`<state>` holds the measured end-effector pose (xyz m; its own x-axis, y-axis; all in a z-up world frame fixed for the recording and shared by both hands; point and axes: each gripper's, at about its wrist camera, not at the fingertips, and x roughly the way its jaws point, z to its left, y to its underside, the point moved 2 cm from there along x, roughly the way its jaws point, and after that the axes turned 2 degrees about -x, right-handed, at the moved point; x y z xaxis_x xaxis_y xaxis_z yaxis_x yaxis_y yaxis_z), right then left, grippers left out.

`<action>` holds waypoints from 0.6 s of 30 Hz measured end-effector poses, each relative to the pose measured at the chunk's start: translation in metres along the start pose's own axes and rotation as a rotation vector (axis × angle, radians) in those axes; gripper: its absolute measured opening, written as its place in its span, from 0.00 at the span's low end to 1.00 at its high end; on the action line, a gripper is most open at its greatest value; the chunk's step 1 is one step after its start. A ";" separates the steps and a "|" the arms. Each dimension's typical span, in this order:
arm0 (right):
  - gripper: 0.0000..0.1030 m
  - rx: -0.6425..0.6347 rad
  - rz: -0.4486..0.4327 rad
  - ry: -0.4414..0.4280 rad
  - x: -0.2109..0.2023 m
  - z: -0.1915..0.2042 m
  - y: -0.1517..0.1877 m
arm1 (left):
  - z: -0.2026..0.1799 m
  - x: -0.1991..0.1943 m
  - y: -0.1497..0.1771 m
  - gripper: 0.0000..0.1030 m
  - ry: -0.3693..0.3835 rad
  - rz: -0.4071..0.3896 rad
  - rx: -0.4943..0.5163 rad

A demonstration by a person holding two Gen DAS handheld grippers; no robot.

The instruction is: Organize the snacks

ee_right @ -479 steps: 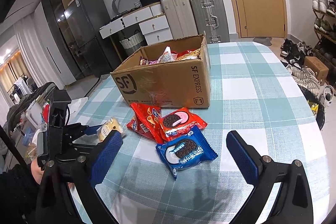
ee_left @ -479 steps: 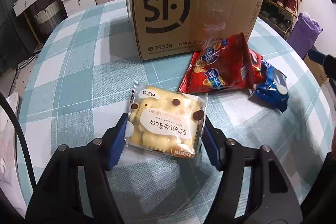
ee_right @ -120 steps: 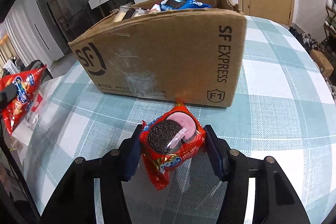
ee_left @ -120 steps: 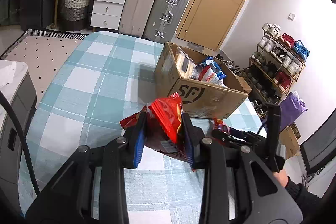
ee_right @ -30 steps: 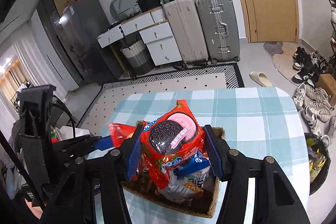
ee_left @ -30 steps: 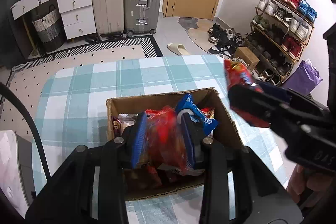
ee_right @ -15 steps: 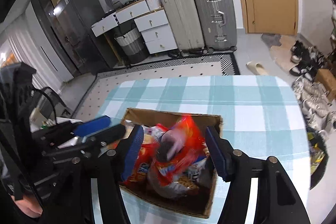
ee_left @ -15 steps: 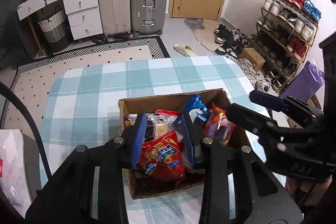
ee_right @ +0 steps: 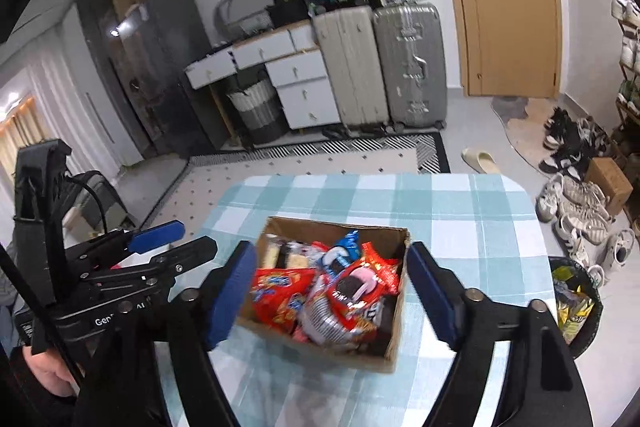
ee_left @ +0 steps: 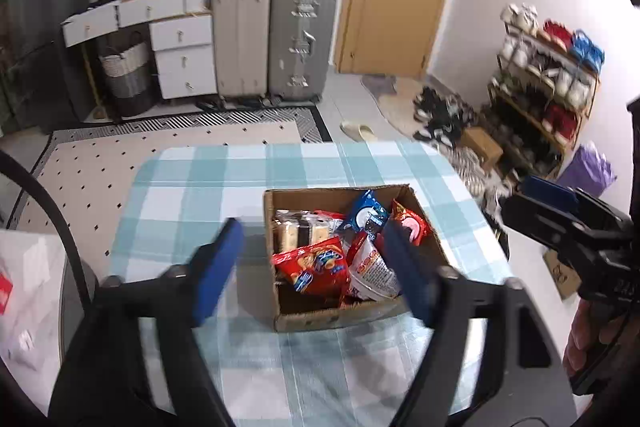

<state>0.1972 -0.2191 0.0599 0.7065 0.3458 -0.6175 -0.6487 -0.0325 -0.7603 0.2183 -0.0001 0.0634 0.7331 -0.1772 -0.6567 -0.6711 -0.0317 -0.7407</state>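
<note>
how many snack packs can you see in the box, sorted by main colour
Red packs: 3, a chip bag, a cookie pack and one at the back
Blue packs: 1
White and red pack: 1
Clear cracker pack: 1
Total: 6 visible in the cardboard box; any buried ones cannot be seen.

- My left tool (ee_left: 310, 269) and right tool (ee_right: 332, 293) have blue pads on black arms.
- The desk (ee_left: 200, 195) is checked teal and white.
- The box (ee_right: 320, 351) is brown.
- The snack bags (ee_right: 280, 291) are red, one blue.
</note>
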 end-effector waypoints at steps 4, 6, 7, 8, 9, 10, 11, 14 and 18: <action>0.86 -0.029 -0.040 0.003 -0.037 0.016 0.010 | 0.003 -0.038 0.010 0.75 -0.003 -0.029 -0.012; 0.86 -0.031 -0.050 0.005 -0.051 0.022 0.016 | 0.001 -0.057 0.015 0.78 -0.021 -0.047 0.006; 0.87 -0.035 -0.053 0.006 -0.057 0.026 0.018 | 0.000 -0.064 0.017 0.78 -0.025 -0.052 0.011; 0.87 -0.043 -0.058 0.010 -0.064 0.030 0.021 | -0.001 -0.072 0.020 0.78 -0.023 -0.057 0.014; 0.87 -0.049 -0.066 0.015 -0.070 0.033 0.023 | -0.003 -0.080 0.022 0.79 -0.020 -0.063 0.014; 0.87 -0.056 -0.082 0.020 -0.080 0.037 0.026 | -0.005 -0.087 0.024 0.79 -0.020 -0.069 0.014; 0.87 -0.057 -0.095 0.022 -0.086 0.040 0.027 | -0.007 -0.094 0.027 0.80 -0.020 -0.075 0.015; 0.95 -0.053 -0.140 0.037 -0.109 0.045 0.032 | -0.015 -0.117 0.036 0.80 -0.021 -0.098 0.029; 0.98 -0.042 -0.180 0.036 -0.134 0.049 0.042 | -0.023 -0.142 0.049 0.81 -0.036 -0.135 0.075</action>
<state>0.0614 -0.2207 0.1203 0.8203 0.3158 -0.4768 -0.4989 -0.0123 -0.8666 0.0785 0.0007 0.1241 0.8206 -0.1405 -0.5540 -0.5570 0.0212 -0.8303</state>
